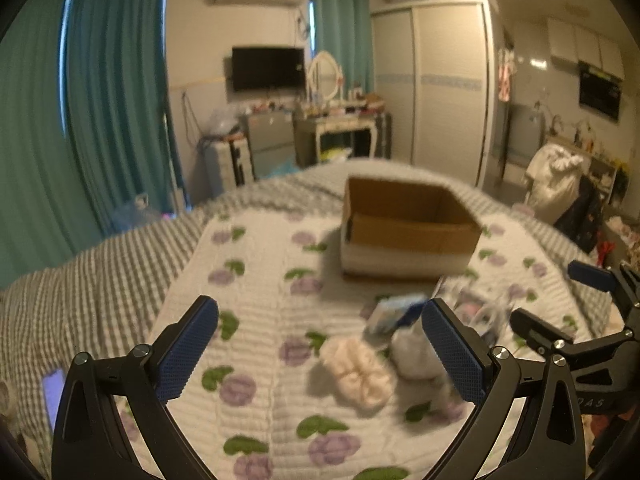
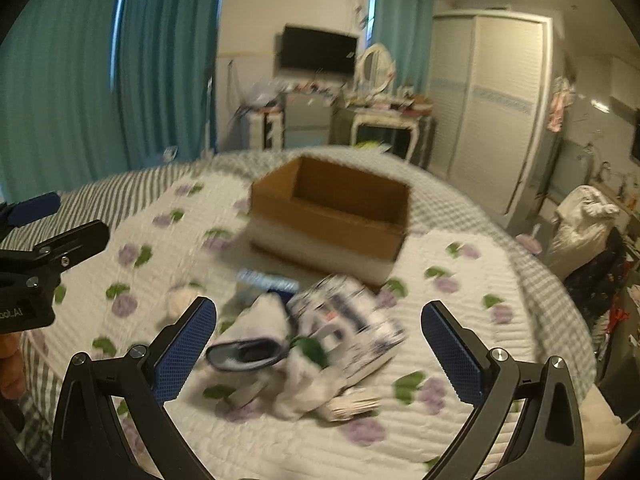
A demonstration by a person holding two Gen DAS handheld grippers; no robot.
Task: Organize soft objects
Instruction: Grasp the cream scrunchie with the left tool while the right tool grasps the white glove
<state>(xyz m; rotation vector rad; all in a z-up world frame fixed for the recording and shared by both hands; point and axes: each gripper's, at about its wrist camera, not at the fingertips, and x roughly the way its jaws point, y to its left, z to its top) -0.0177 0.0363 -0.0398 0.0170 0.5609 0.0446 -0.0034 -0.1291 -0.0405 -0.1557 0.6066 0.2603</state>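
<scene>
An open cardboard box (image 1: pixel 408 224) stands on the flowered blanket; it shows in the right wrist view too (image 2: pixel 332 216). In front of it lies a pile of soft things: a cream fluffy scrunchie (image 1: pixel 358 376), a white sock (image 1: pixel 412 354), a blue-and-white packet (image 1: pixel 394 312). In the right wrist view the pile shows a white sock with dark blue cuff (image 2: pixel 256 340), a patterned white-and-blue cloth (image 2: pixel 348 320) and the scrunchie (image 2: pixel 182 300). My left gripper (image 1: pixel 320 344) is open above the scrunchie. My right gripper (image 2: pixel 320 344) is open over the pile.
The flowered blanket (image 1: pixel 256 288) lies on a bed with a grey checked sheet (image 1: pixel 80 292). A phone (image 1: pixel 54 394) lies at the left edge. Teal curtains, a dresser and a wardrobe stand beyond the bed. The right gripper shows at the right of the left wrist view (image 1: pixel 560 304).
</scene>
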